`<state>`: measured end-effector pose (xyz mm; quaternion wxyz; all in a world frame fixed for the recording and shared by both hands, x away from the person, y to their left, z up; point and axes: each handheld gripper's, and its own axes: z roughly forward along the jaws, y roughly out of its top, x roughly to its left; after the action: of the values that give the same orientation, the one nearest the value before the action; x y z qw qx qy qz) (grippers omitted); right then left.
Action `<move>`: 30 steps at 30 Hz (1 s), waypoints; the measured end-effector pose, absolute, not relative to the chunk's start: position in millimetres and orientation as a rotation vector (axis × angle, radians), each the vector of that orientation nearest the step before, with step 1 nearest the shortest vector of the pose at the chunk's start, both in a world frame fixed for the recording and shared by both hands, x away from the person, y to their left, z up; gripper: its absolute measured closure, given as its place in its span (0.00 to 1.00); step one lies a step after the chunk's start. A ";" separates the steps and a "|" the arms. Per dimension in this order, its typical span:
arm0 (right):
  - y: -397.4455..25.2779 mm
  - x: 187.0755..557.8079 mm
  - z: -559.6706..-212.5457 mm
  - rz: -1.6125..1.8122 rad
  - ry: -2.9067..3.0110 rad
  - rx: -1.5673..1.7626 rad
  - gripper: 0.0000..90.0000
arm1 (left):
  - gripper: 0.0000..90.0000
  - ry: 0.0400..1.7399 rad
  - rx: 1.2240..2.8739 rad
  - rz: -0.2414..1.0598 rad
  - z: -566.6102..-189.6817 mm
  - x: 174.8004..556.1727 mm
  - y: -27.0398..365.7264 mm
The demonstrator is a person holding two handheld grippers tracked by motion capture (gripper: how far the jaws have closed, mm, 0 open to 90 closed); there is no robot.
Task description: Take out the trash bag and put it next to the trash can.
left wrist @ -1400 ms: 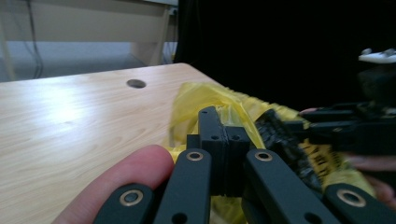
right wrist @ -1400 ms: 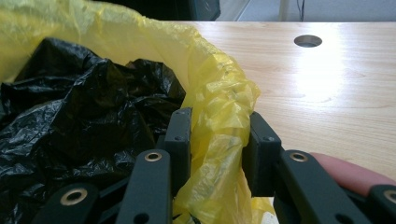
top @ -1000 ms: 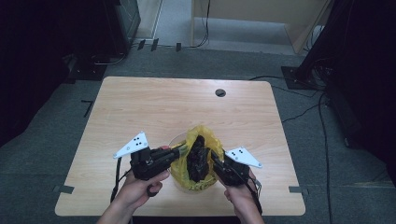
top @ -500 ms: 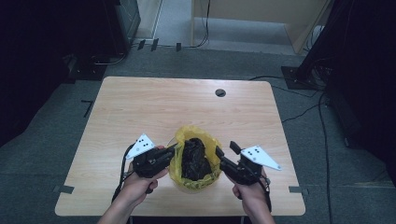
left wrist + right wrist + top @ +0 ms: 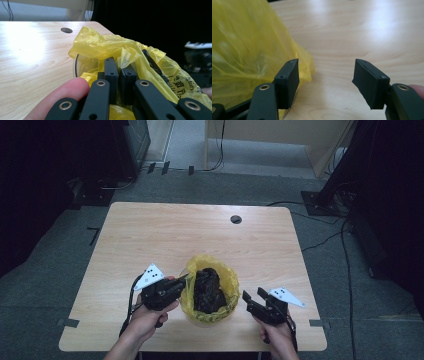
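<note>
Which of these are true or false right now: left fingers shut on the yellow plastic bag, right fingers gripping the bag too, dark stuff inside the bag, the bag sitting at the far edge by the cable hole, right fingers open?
1. The left gripper has its fingers shut on the yellow plastic bag. True.
2. The right gripper also grips the bag. False: it is off the bag, beside it.
3. Dark black material sits inside the bag. True.
4. The bag stands at the far edge beside the round cable hole. False: it stands near the person's edge of the light wooden table.
5. The right gripper's fingers are open. True.
</note>
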<state>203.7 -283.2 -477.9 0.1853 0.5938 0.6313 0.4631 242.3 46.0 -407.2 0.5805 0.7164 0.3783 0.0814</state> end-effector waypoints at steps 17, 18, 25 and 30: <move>-260.6 206.3 -492.2 1.568 1.917 1.633 1.00 | 0.96 0.880 1.668 0.184 -406.4 238.9 47.5; -259.8 205.9 -490.4 1.536 1.925 1.617 1.00 | 0.96 0.878 1.668 0.186 -406.1 238.5 47.6; -271.0 199.7 -455.3 1.628 1.792 1.555 1.00 | 0.96 0.856 1.673 0.177 -404.1 237.0 46.2; -270.3 194.6 -416.9 1.688 1.736 1.446 1.00 | 0.96 0.844 1.668 0.170 -401.9 235.7 42.6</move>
<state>194.6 -270.3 -416.9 0.1597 0.5062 0.6077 0.5908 235.7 42.6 -401.9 0.5910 0.7168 0.3628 0.0731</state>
